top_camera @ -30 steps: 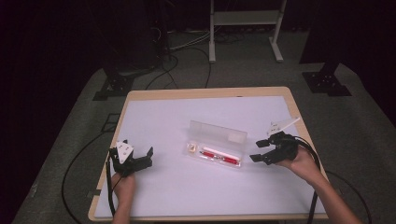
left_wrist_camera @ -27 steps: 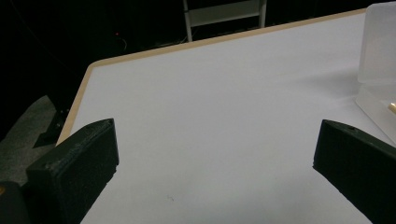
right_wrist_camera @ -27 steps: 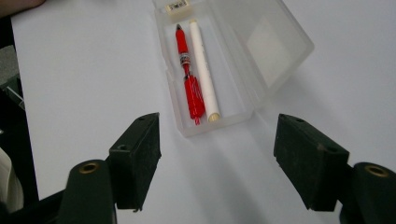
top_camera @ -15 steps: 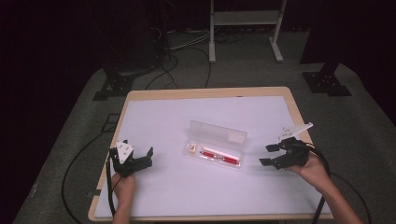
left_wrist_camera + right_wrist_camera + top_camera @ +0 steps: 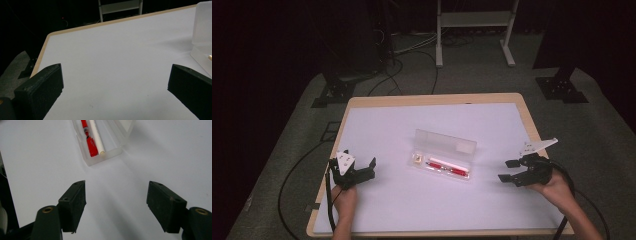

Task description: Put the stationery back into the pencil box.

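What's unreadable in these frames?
- Print on the red pen: right gripper view, too small and blurred.
- Small tan item in the clear case: high view, too small to identify.
- Case's far end: right gripper view, cut off by the top edge.

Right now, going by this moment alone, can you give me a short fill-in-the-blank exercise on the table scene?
1. The clear case lies with its lid ____.
2. Inside it, beside the white stick, lies a ____ pen.
3. The right tool has nothing between its jaws, which stand ____.
4. The left tool sits to the case's ____ in the high view.

Missing words: open; red; open; left
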Motion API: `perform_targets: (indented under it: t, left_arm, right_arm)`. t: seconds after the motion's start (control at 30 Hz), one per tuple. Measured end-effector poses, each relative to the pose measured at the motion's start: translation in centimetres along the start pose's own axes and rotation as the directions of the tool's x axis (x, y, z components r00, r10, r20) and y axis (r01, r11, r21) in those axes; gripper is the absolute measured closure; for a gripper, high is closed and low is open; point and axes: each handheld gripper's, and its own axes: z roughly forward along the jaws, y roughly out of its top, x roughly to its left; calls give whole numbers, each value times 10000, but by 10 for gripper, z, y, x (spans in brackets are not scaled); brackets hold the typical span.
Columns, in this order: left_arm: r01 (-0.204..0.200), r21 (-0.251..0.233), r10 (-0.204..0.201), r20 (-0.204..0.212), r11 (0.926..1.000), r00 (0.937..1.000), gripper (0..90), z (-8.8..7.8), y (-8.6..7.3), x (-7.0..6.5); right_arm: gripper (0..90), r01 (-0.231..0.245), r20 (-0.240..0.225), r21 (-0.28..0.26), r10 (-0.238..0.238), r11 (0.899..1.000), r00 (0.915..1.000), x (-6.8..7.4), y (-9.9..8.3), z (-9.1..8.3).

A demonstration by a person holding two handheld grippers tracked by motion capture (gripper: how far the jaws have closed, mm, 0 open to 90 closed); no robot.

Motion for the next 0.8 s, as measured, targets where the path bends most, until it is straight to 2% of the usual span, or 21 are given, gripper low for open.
perform_targets:
  t: [0.33,0.8]
  left_arm:
    - [-20,18,20,12,10000,10000,0,0,0,0]
    - [-64,64,65,-35,10000,10000,0,0,0,-1]
  right_arm:
    - [308,-400,144,-92,402,9992,9991,-2,-18,-9]
    - [307,-715,265,-107,718,9974,9971,-5,-41,-16]
